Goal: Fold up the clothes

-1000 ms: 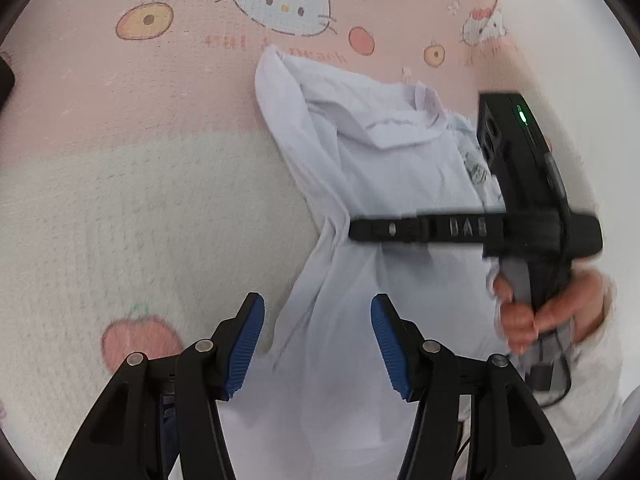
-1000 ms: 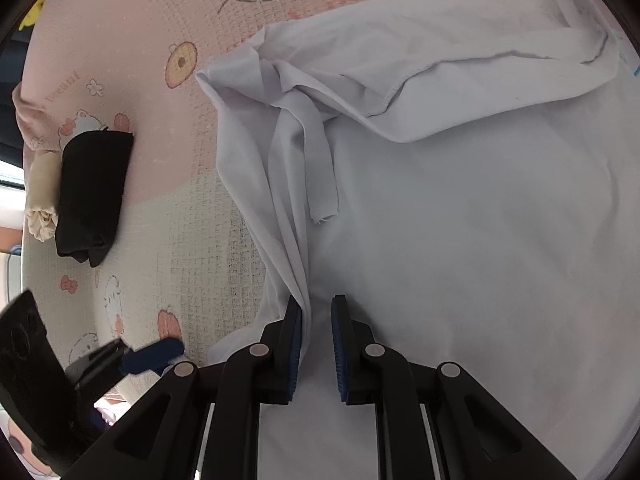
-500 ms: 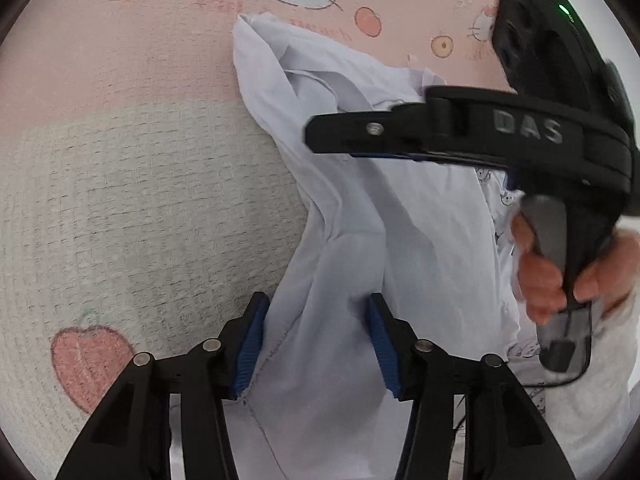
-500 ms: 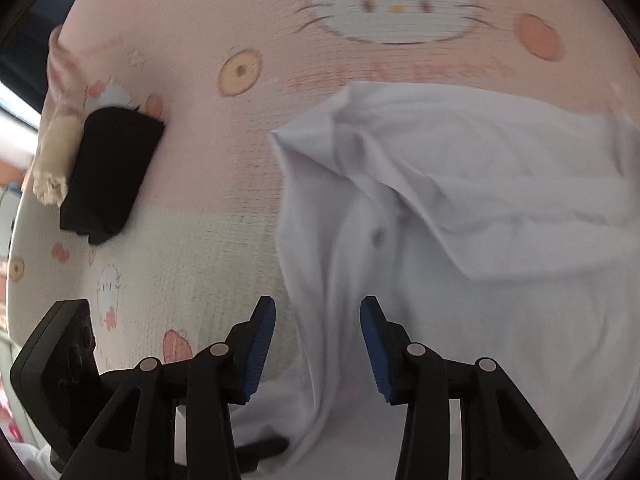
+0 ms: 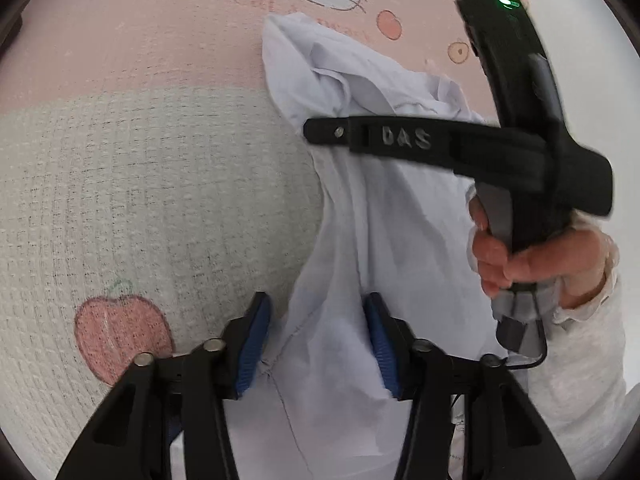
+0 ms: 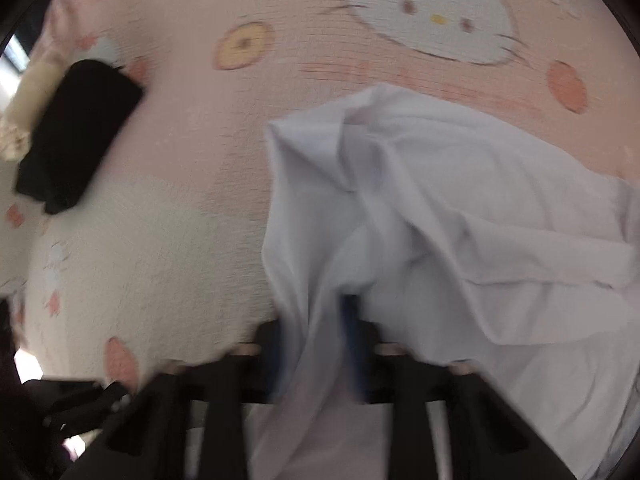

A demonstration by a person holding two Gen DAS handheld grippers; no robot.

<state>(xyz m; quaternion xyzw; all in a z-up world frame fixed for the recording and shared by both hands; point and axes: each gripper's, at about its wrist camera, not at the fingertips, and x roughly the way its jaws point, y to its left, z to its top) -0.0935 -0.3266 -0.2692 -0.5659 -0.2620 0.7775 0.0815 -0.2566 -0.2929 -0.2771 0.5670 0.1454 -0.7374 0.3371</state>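
Note:
A white garment (image 5: 400,220) lies crumpled on a pink and cream cartoon blanket (image 5: 140,200). My left gripper (image 5: 318,342) straddles its near left edge. The jaws are closing, and the blue pads stand a little apart from the cloth between them. In the left wrist view my right gripper (image 5: 316,132) reaches in from the right, held by a hand (image 5: 520,264), and the cloth rises to its tip. In the blurred right wrist view the right gripper (image 6: 316,332) is closing on a bunched fold of the garment (image 6: 440,220), which drapes over its fingers.
A folded black item (image 6: 76,136) lies at the blanket's far left, with a beige cloth (image 6: 20,120) beside it. The blanket (image 6: 160,240) stretches bare to the left of the garment. A white sleeve (image 5: 580,360) covers the arm at the lower right.
My right gripper opened, moved over the garment's left side and closed on a fold, which now rises. The left pads have narrowed around the near edge.

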